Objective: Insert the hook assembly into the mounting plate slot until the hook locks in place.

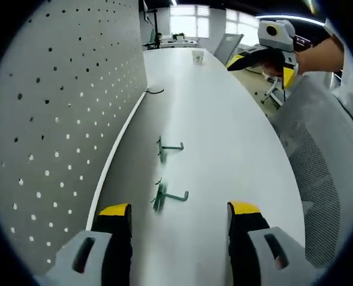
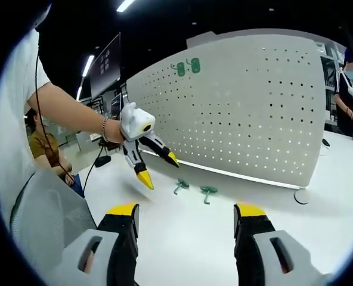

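Bright, even indoor light in the left gripper view, daylight from far windows point(image 1: 207, 22) blown out white; soft glare on white table point(image 1: 224, 137), faint shadows. Darker upper half in the right gripper view, ceiling strip lights point(image 2: 124, 5) overexposed. Strong fisheye bending at edges, straight pegboard point(image 2: 248, 107) curved. Slight softness toward the rims, centre sharp

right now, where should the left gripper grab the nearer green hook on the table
Probably the straight prong of the nearer green hook, coming down from above with the open left gripper. The hook lies on the white table with its prong pointing away from the pegboard, its bracket end toward the board.
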`<move>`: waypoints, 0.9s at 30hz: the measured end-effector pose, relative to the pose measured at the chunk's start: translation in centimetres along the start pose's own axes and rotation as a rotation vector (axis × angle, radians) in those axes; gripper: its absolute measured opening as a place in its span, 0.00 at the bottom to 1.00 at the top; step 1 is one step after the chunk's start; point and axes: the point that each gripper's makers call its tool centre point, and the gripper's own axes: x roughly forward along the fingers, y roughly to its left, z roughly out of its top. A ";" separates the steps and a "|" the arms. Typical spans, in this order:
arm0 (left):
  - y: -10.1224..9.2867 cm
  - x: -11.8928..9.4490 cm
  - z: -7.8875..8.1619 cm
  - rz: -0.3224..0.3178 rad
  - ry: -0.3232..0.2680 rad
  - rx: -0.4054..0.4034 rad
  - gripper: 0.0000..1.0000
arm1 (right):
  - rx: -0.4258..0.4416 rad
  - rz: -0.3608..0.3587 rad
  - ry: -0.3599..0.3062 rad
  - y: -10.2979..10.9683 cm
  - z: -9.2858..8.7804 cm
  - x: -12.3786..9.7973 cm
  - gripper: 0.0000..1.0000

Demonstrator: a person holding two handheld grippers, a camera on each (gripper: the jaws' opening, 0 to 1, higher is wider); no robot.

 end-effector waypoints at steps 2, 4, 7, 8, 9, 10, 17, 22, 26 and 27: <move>0.1 0.4 -0.1 -0.005 0.015 0.016 0.68 | -0.004 0.002 0.007 0.1 -0.1 0.0 0.63; 0.1 0.5 0.0 -0.017 0.027 0.021 0.68 | -0.007 0.001 0.011 0.0 -0.3 0.0 0.63; 0.1 0.9 -0.2 -0.032 0.053 0.053 0.68 | -0.015 0.002 0.018 0.2 -0.3 -0.1 0.63; 0.0 1.1 -0.2 -0.041 0.063 0.063 0.68 | -0.022 0.003 0.023 0.2 -0.4 -0.1 0.63; 0.0 1.2 -0.2 -0.048 0.072 0.073 0.68 | -0.026 0.003 0.027 0.2 -0.5 -0.1 0.63; 0.1 1.4 -0.2 -0.050 0.076 0.077 0.68 | -0.028 0.004 0.030 0.3 -0.5 -0.1 0.63; 0.1 2.0 -0.7 -0.091 0.121 0.084 0.68 | -0.035 0.004 0.040 0.5 -0.7 -0.2 0.63; 0.1 2.6 -1.2 -0.116 0.170 0.099 0.67 | -0.033 0.003 0.045 0.4 -0.9 -0.3 0.63; 0.3 2.8 -1.3 -0.123 0.191 0.114 0.66 | -0.047 -0.003 0.052 0.4 -0.9 -0.4 0.61; 0.4 2.9 -1.5 -0.124 0.199 0.118 0.65 | -0.043 -0.005 0.052 0.3 -0.9 -0.4 0.61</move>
